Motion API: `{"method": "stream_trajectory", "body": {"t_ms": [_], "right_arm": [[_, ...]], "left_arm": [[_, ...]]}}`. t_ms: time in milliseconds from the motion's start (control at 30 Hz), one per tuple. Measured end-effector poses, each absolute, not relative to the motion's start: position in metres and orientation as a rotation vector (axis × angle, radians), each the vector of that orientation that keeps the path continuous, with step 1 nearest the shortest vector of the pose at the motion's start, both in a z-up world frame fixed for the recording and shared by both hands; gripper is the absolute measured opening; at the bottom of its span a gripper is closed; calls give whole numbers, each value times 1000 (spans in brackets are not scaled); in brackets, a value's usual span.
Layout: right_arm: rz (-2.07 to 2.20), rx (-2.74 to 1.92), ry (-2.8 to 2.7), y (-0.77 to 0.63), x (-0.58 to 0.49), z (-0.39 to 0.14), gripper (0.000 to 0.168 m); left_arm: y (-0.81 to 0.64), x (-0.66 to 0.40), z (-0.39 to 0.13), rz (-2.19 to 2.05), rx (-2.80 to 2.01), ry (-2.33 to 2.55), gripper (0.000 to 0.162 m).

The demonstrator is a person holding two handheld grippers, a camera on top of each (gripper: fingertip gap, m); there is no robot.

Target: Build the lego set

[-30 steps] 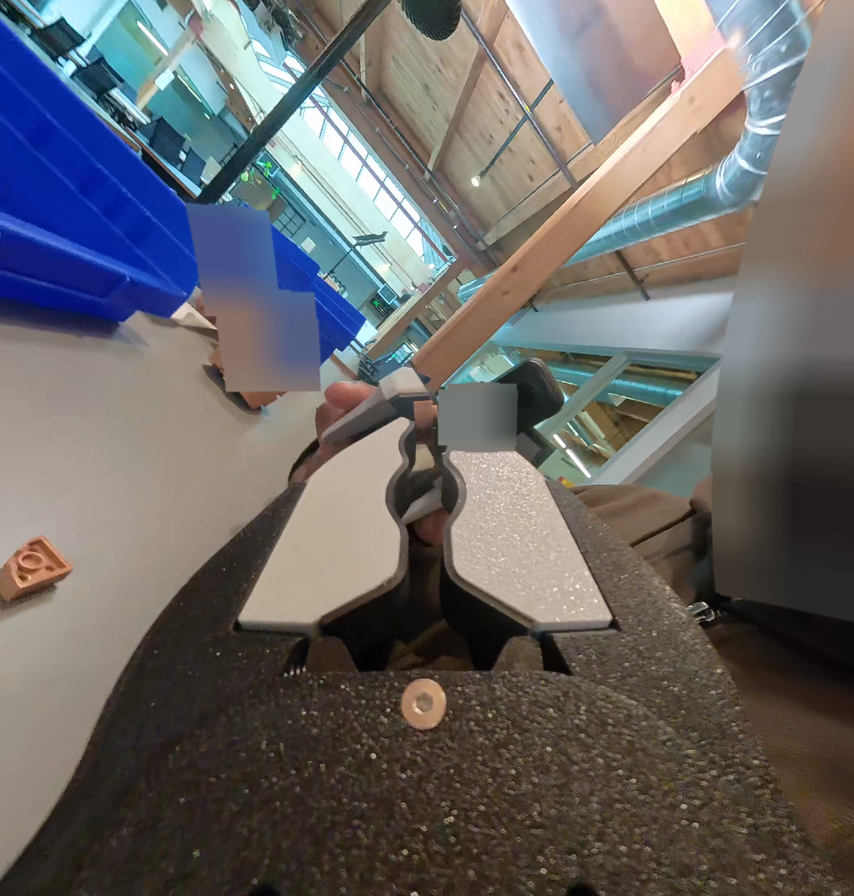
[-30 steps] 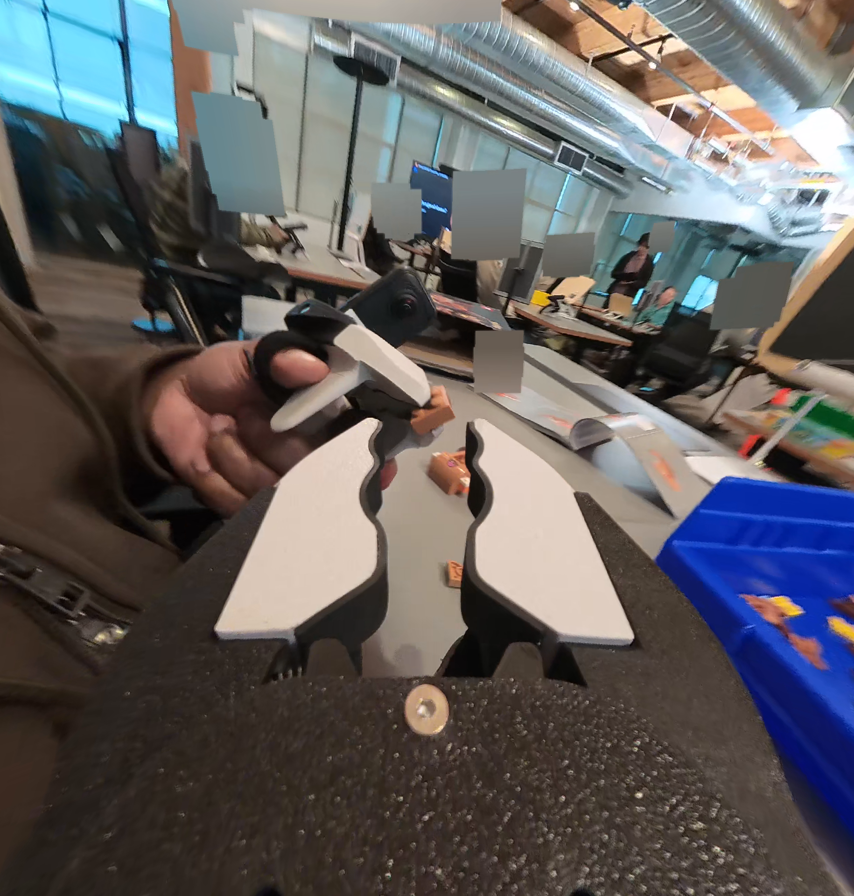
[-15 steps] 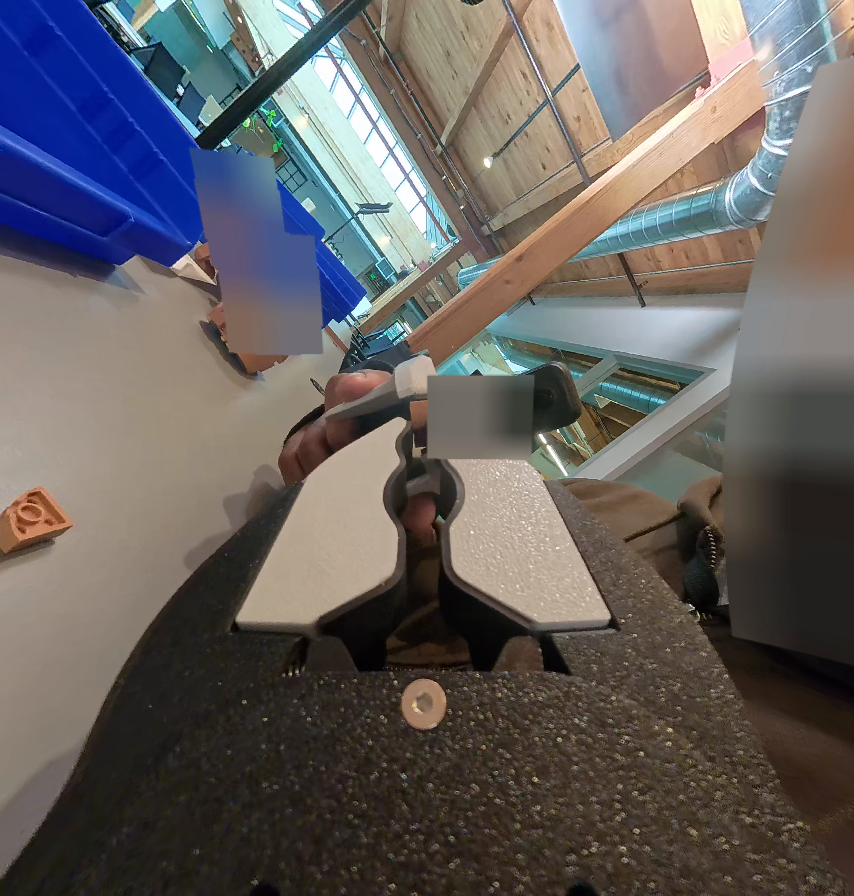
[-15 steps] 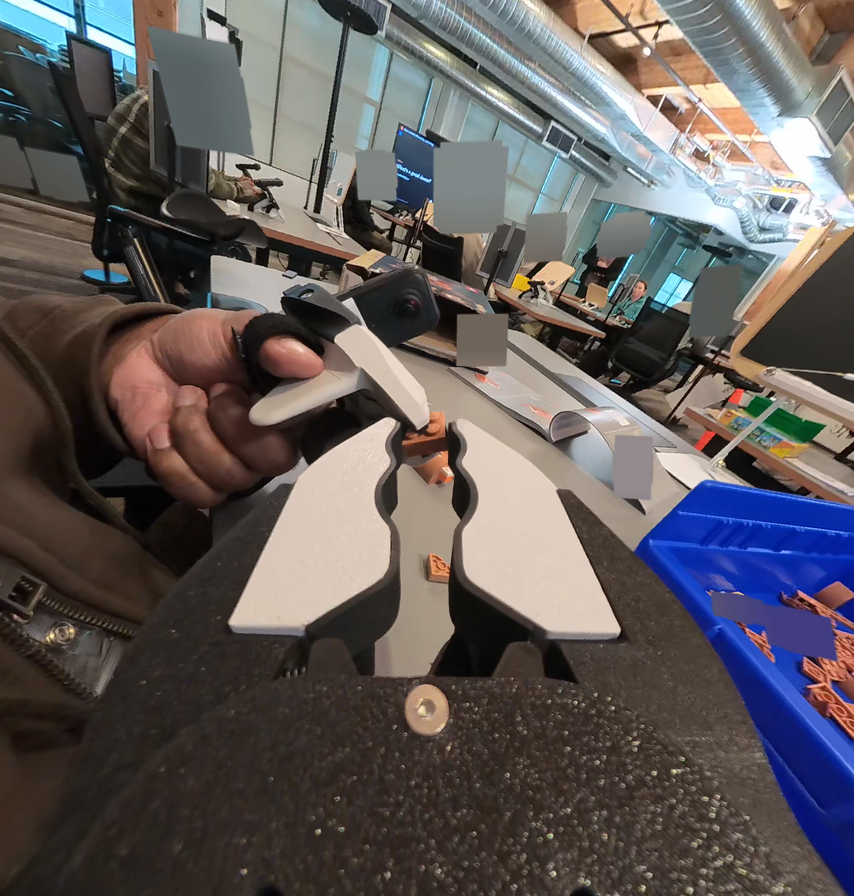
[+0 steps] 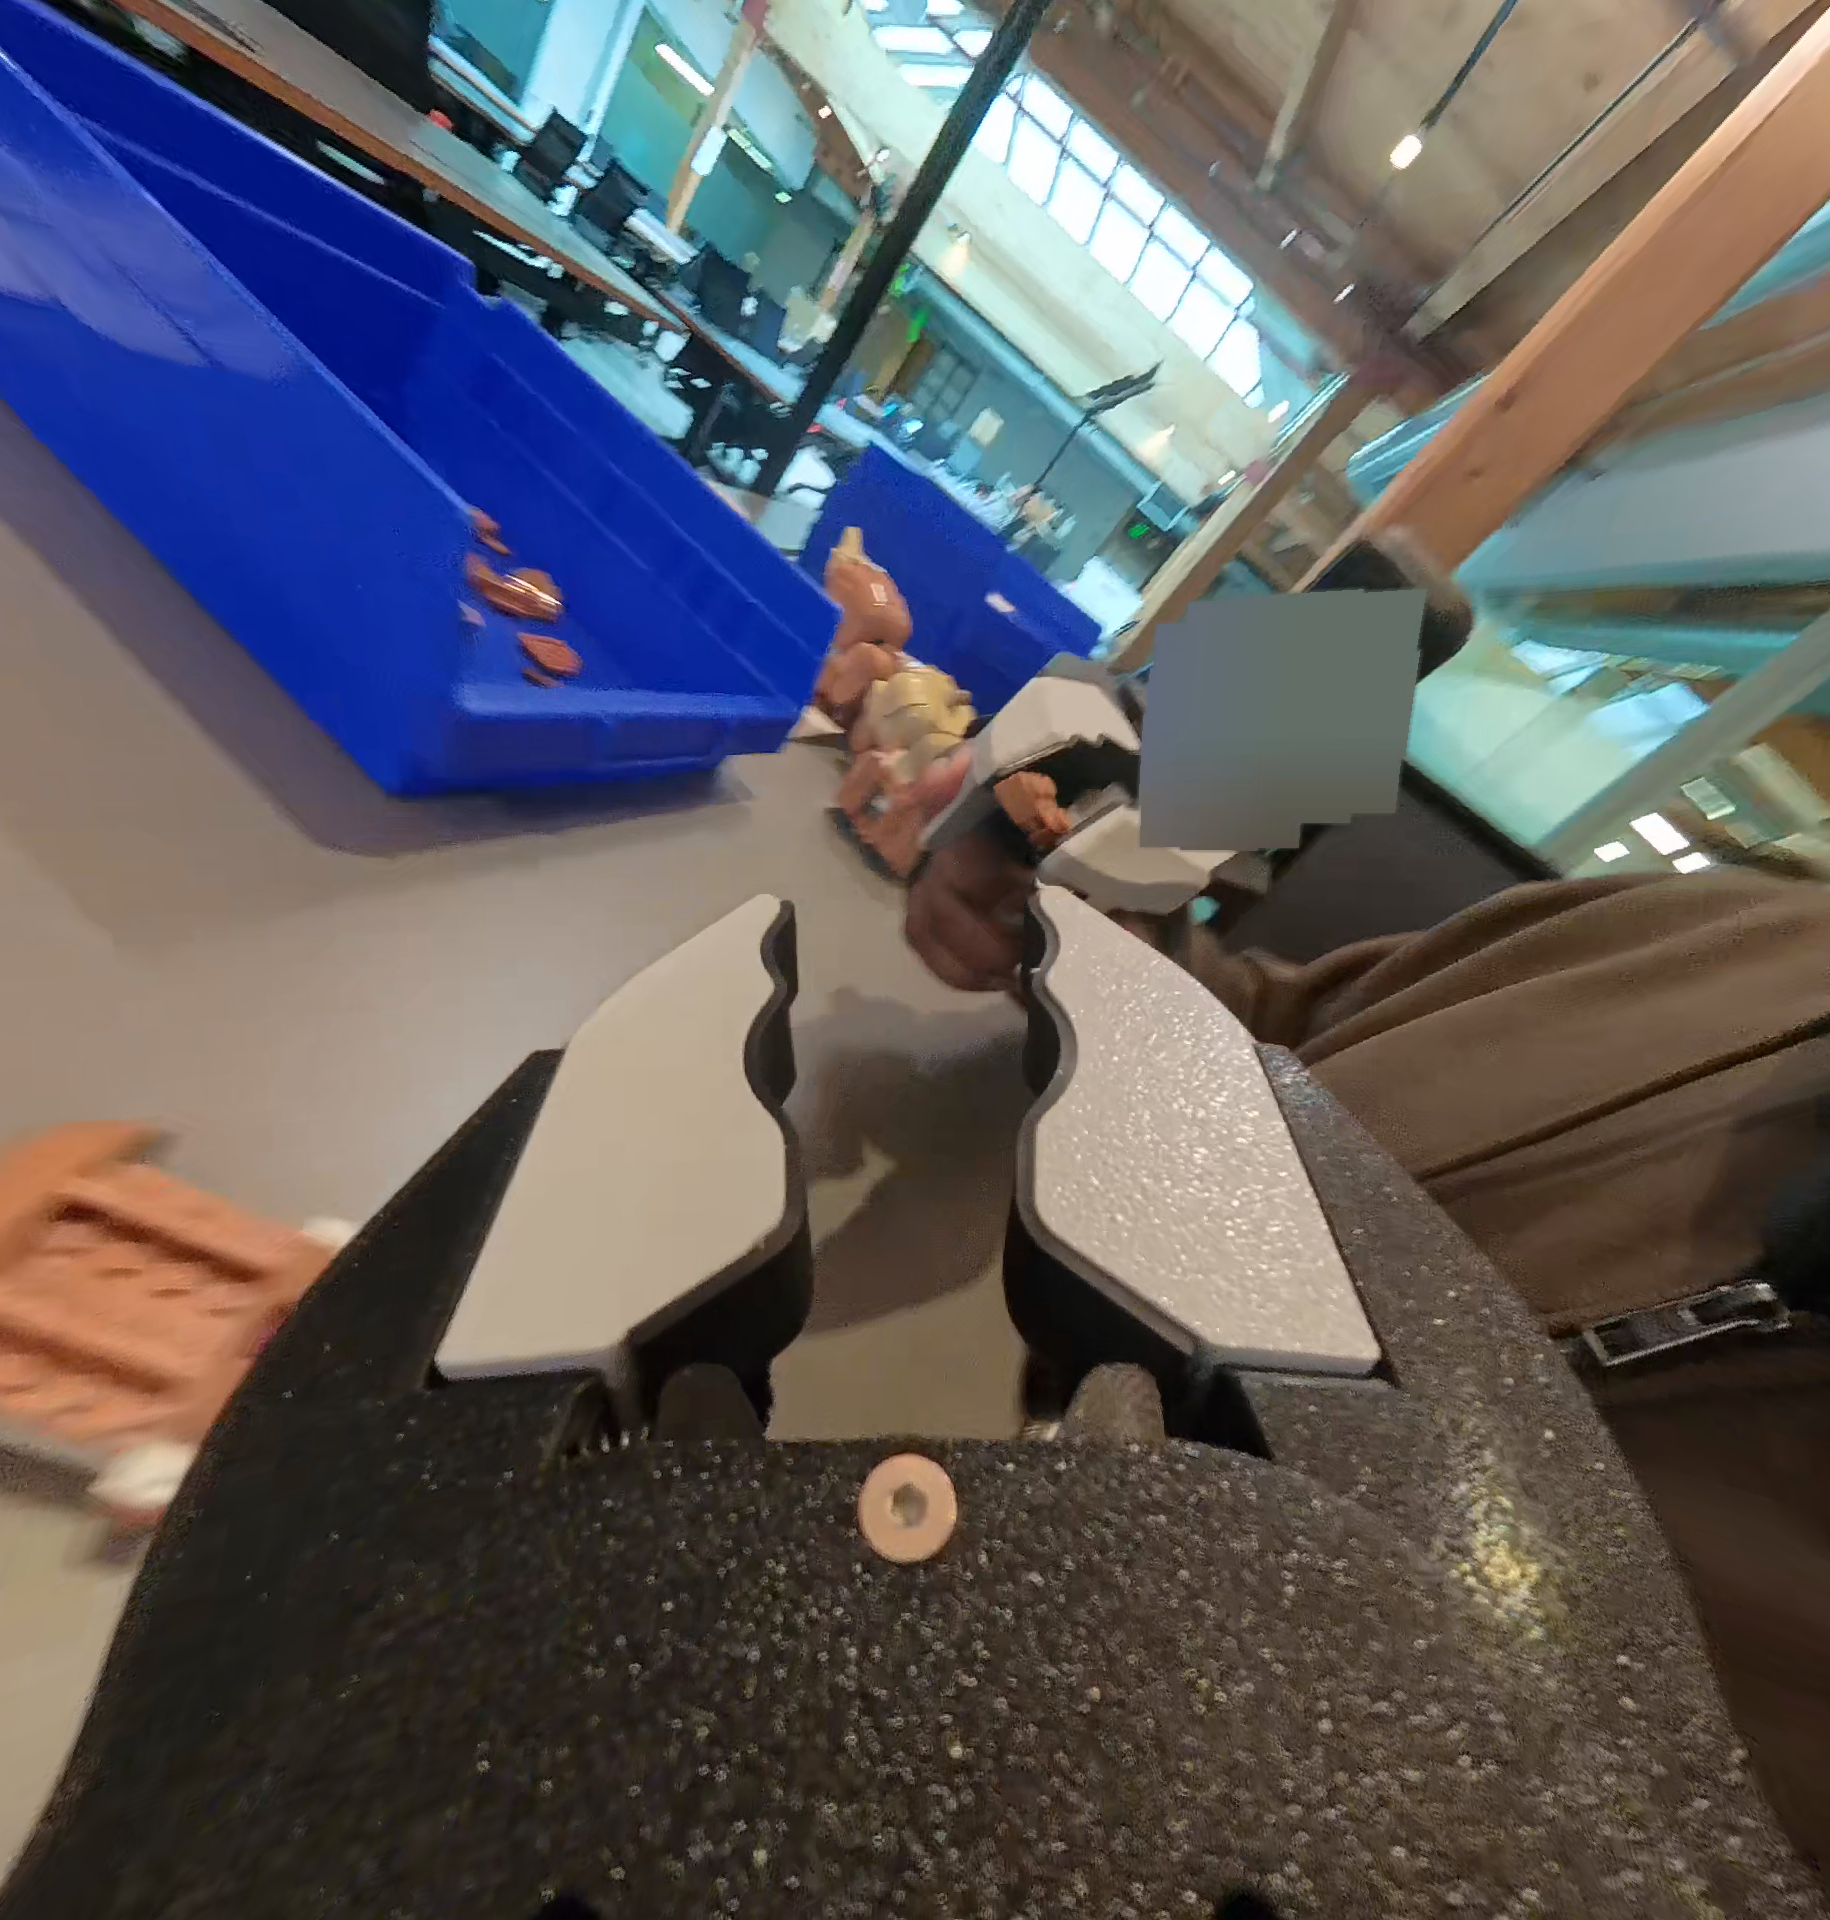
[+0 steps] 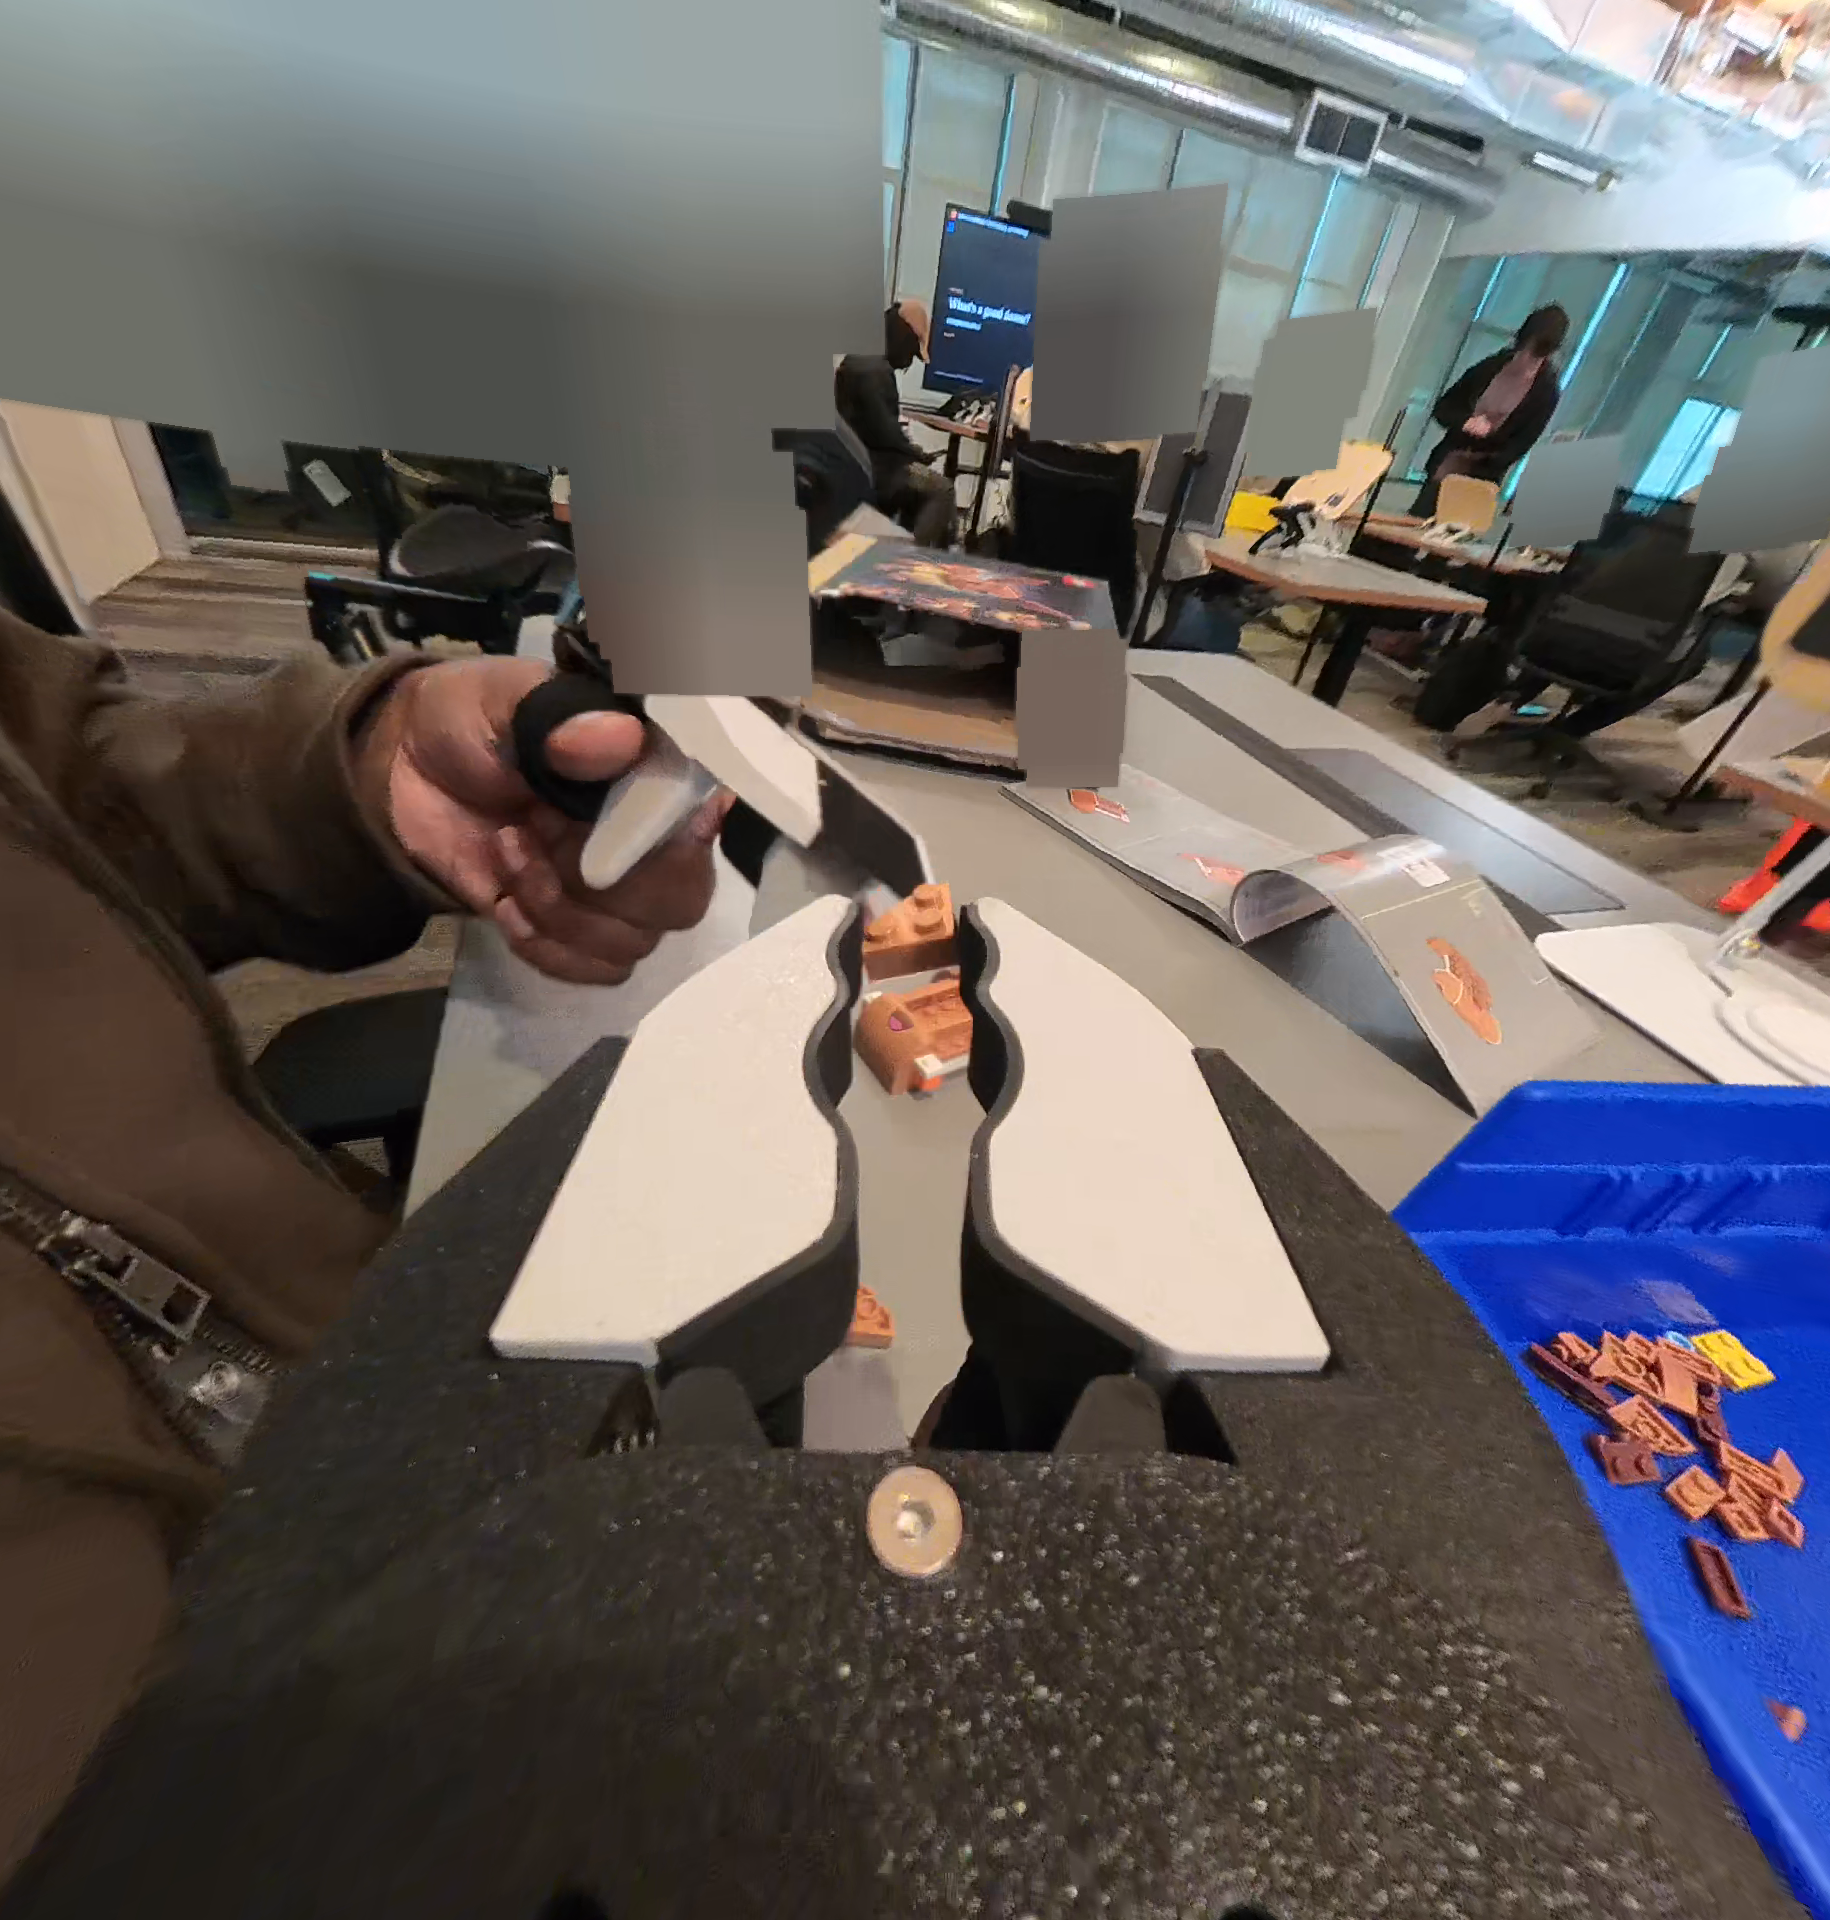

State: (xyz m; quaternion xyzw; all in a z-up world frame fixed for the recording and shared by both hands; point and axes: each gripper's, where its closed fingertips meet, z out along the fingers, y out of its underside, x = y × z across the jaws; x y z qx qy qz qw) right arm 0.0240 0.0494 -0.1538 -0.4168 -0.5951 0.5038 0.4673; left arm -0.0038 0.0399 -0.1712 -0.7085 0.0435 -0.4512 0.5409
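My left gripper (image 5: 906,914) is open and empty above the grey table (image 5: 267,987). My right gripper (image 6: 909,914) is shut on a small orange-brown brick (image 6: 911,930) at its fingertips, held above the table. The left wrist view shows that brick (image 5: 1036,810) in the right gripper's tips farther off. The left gripper also shows in the right wrist view (image 6: 765,800), held by a hand just left of the brick. A brown part-built assembly (image 6: 916,1039) lies on the table under the brick; it is blurred in the left wrist view (image 5: 90,1278).
A blue bin (image 6: 1513,1247) with several brown and yellow pieces is at the right. A loose brown piece (image 6: 869,1320) lies on the table. An open instruction booklet (image 6: 1306,883) lies beyond. Blue bins (image 5: 371,520) and a brown-tan model (image 5: 890,707) stand at the back. Tip to tip, the grippers are about 4 cm apart.
The brick has passed from the left gripper to the right gripper. The left gripper has opened and drawn back from it. Both views have tilted down toward the table.
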Motion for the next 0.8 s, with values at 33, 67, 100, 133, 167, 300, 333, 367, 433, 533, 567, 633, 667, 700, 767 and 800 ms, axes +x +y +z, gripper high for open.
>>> {"method": "stream_trajectory", "body": {"t_ms": [33, 67, 100, 133, 167, 300, 333, 367, 433, 533, 567, 633, 667, 700, 767, 800], "right_arm": [[1244, -1042, -1466, 57, 19, -152, 17], [1252, -1060, -1471, 64, 13, -151, 17], [1263, -1076, -1477, 70, 7, -149, 17], [1275, -1088, -1483, 74, 0, -148, 17], [1286, -1100, -1481, 79, -8, -147, 17], [1307, -1108, -1471, 87, -44, -152, 17], [1314, -1106, -1472, 87, -53, -155, 17], [1322, -1103, -1470, 87, -60, -159, 17], [1305, -1115, -1481, 89, -70, -172, 17], [1278, -1134, -1481, 95, -74, -188, 17], [1282, -1145, -1484, 96, -75, -192, 17], [1282, -1168, -1485, 99, -77, -200, 17], [1281, -1179, -1481, 101, -78, -202, 17], [1288, -1191, -1480, 103, -79, -205, 17], [1308, -1209, -1471, 104, -79, -208, 17], [1317, -1211, -1468, 104, -79, -208, 17]], "left_arm": [[46, -18, -170, -999, -1709, 131, 41], [54, -34, -169, -912, -1743, 162, 41], [63, -50, -169, -830, -1785, 197, 41], [73, -63, -168, -761, -1820, 256, 41], [83, -74, -169, -699, -1849, 349, 40], [126, -105, -198, -567, -1915, 718, 39], [138, -112, -209, -529, -1908, 758, 38], [151, -120, -217, -482, -1884, 764, 36], [170, -130, -225, -441, -1791, 679, 32], [172, -136, -221, -361, -1672, 636, 30], [167, -133, -222, -332, -1640, 688, 30], [162, -131, -221, -301, -1603, 723, 28], [162, -129, -223, -291, -1608, 743, 28], [161, -127, -226, -277, -1615, 764, 29], [159, -122, -231, -233, -1616, 813, 29], [158, -120, -234, -210, -1615, 845, 29]]}}
